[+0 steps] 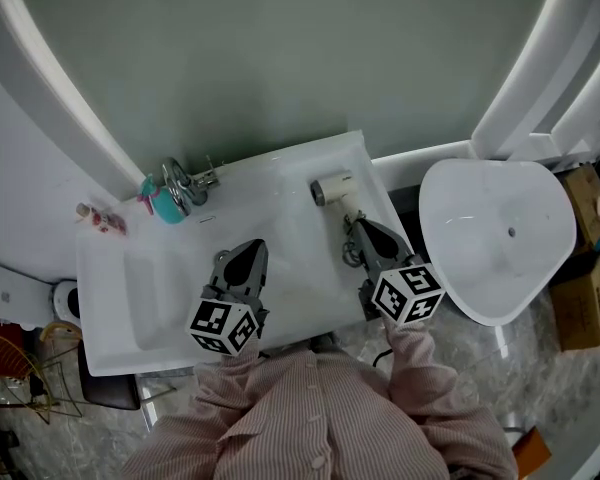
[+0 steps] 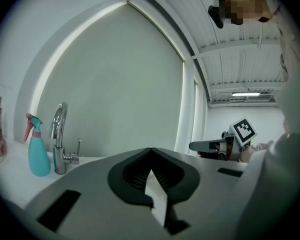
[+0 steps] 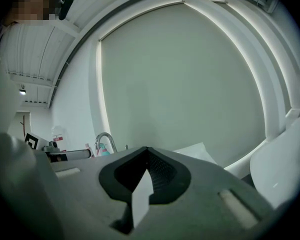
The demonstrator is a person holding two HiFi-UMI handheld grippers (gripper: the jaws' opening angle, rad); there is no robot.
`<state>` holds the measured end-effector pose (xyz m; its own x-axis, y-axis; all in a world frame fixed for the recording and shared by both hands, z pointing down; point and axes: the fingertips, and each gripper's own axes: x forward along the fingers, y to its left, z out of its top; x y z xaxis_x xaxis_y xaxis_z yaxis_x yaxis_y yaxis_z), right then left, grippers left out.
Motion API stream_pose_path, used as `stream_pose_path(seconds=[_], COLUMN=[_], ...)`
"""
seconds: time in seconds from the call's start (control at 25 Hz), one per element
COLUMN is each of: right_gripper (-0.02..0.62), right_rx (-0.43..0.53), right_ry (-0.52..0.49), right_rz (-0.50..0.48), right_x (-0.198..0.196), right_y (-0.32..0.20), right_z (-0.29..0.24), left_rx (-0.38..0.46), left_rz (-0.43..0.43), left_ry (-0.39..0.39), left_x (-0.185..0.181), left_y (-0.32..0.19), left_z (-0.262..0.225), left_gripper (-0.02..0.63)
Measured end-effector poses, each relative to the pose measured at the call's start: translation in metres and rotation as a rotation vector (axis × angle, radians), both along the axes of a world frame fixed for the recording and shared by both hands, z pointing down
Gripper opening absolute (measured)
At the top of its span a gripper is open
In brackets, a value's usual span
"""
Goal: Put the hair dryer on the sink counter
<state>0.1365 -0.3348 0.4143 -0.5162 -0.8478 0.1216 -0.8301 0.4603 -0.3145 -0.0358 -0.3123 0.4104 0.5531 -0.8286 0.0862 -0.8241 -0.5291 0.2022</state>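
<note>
Pink striped shirt [image 1: 320, 418] is filling the bottom of the head view, and I'm seeing both sleeves reaching out over the white sink counter [image 1: 300, 173].

- Left gripper [image 1: 252, 246] is hovering over the counter's middle, near the front edge. Its own view is showing the jaws clenched together with nothing between them.
- Right gripper [image 1: 358, 225] is hanging toward the counter's right edge, jaws likewise pressed together and empty in its own view.
- White hair dryer [image 1: 332, 188] is lying on the counter near the back right corner, its handle pointing at the right gripper's tips. I cannot tell whether they are touching.
- Chrome faucet [image 1: 180, 183] and teal spray bottle [image 1: 163, 204] are standing at the back left edge.
- White rounded basin [image 1: 495, 238] is sitting off the counter's right side, with cardboard boxes [image 1: 585, 303] beyond it.
</note>
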Motion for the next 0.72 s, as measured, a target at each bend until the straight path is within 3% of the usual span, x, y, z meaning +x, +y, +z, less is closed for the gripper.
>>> stream_pose_path(seconds=[0.72], right_gripper=[0.005], right_rx=[0.075], right_ry=[0.004], right_rz=[0.044], right_x=[0.014], right_y=[0.005], right_z=[-0.021], left_rx=[0.051], left_rz=[-0.088], left_ry=[0.005], left_x=[-0.029], left_y=[0.000], left_z=[-0.021], left_gripper=[-0.003])
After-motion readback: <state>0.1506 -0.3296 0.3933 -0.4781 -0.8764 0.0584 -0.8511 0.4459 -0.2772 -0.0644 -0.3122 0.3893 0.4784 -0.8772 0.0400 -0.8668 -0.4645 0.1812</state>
